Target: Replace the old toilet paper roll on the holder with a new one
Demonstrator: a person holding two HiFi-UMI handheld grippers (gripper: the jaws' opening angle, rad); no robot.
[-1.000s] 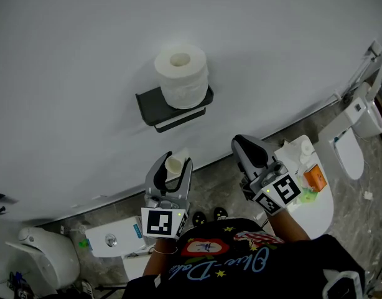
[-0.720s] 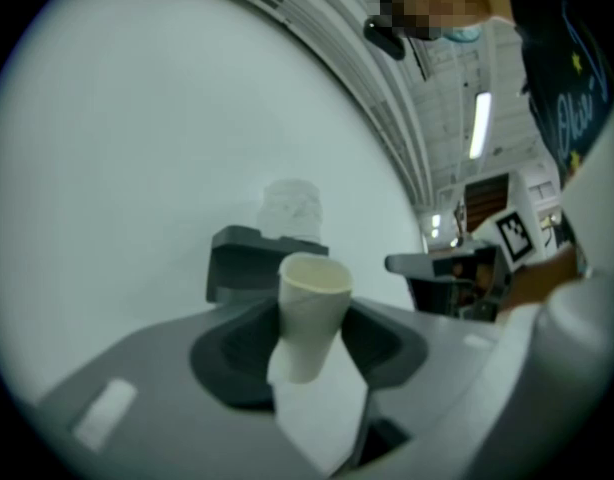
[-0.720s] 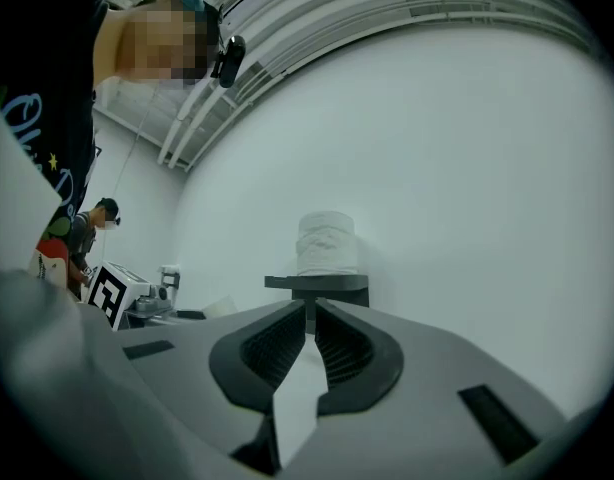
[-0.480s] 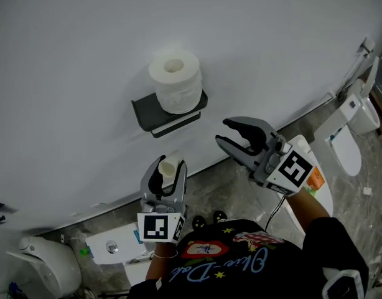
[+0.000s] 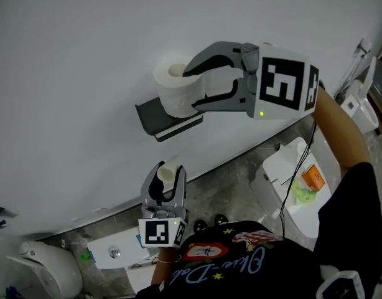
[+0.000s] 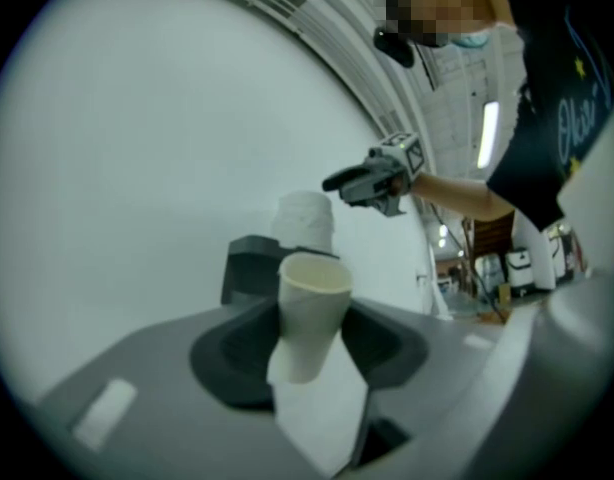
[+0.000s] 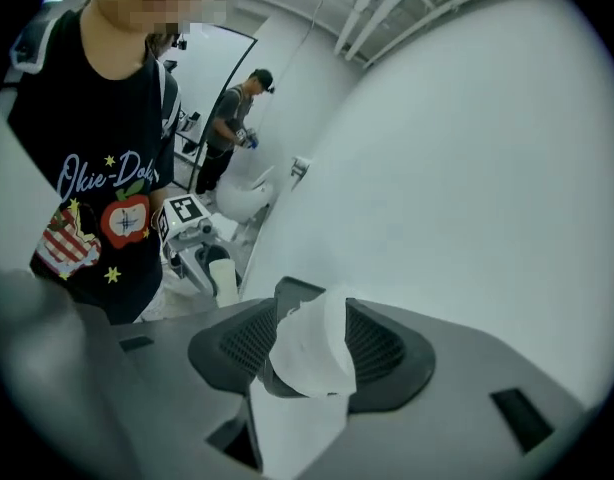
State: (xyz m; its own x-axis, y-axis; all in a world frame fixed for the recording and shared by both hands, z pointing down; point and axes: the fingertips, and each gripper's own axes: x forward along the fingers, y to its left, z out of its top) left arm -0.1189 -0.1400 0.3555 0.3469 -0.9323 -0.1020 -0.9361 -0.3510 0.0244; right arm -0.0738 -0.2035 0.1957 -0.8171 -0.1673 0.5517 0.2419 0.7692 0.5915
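Bare white wall (image 5: pixel 85 42): our left gripper (image 5: pixel 168 172) clamps a pale cardboard tube (image 6: pixel 312 313); right gripper (image 5: pixel 192 91), jaws opening, straddles white paper roll (image 5: pixel 169 95).

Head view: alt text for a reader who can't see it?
The right gripper, fingers opening, reaches up to the white toilet paper roll standing on the dark wall holder, not gripping it. Lower down, the left gripper holds the empty cardboard tube.

The right gripper (image 5: pixel 192 91) has risen to the toilet paper roll (image 5: pixel 171 97), jaws opening around it.
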